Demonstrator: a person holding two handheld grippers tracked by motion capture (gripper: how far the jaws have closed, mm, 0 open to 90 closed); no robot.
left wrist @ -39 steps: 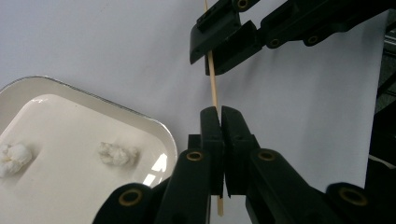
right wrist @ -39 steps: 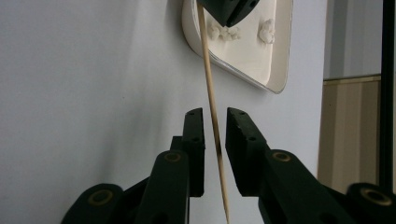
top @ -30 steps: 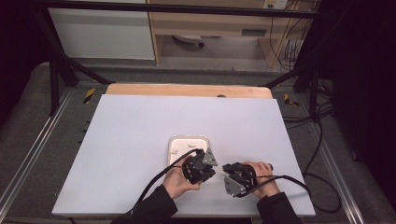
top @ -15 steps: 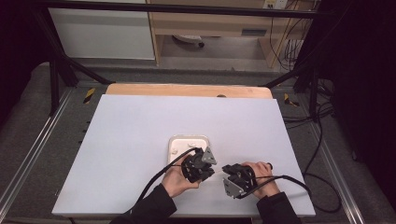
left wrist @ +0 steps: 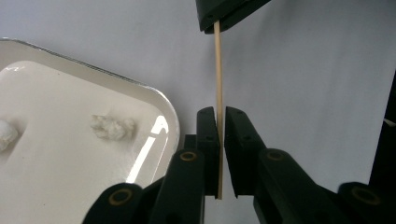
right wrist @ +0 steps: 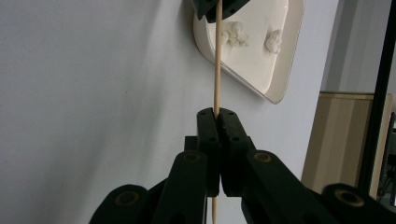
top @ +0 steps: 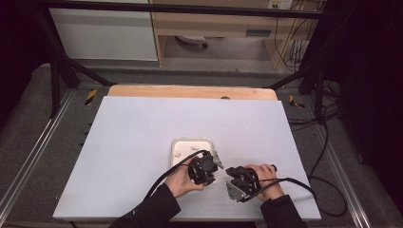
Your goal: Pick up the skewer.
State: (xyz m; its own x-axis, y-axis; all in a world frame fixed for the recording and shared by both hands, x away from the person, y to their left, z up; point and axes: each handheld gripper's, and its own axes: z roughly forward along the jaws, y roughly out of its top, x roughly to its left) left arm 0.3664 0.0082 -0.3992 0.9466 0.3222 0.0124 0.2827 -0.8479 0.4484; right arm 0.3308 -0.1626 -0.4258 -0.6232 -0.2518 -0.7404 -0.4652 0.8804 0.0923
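Observation:
A thin wooden stick (left wrist: pixel 218 70) spans the short gap between my two grippers, just in front of a white tray (top: pixel 192 141). My right gripper (right wrist: pixel 216 113) is shut on one end of the stick (right wrist: pixel 216 70). The other end lies between the jaws of my left gripper (left wrist: pixel 220 112). These jaws have just been opening. The stick rests against one pad, with a thin gap to the other. In the high view the left gripper (top: pixel 216 172) and the right gripper (top: pixel 229 175) face each other tip to tip near the table's front edge.
The tray's rim (left wrist: pixel 159 100) lies close beside the left jaws, and small white lumps (left wrist: pixel 112 127) sit inside it. The white table top (top: pixel 142 128) stretches wide to the left and back. A wooden strip (top: pixel 190 91) runs along its far edge. Cables trail from both grippers toward the front.

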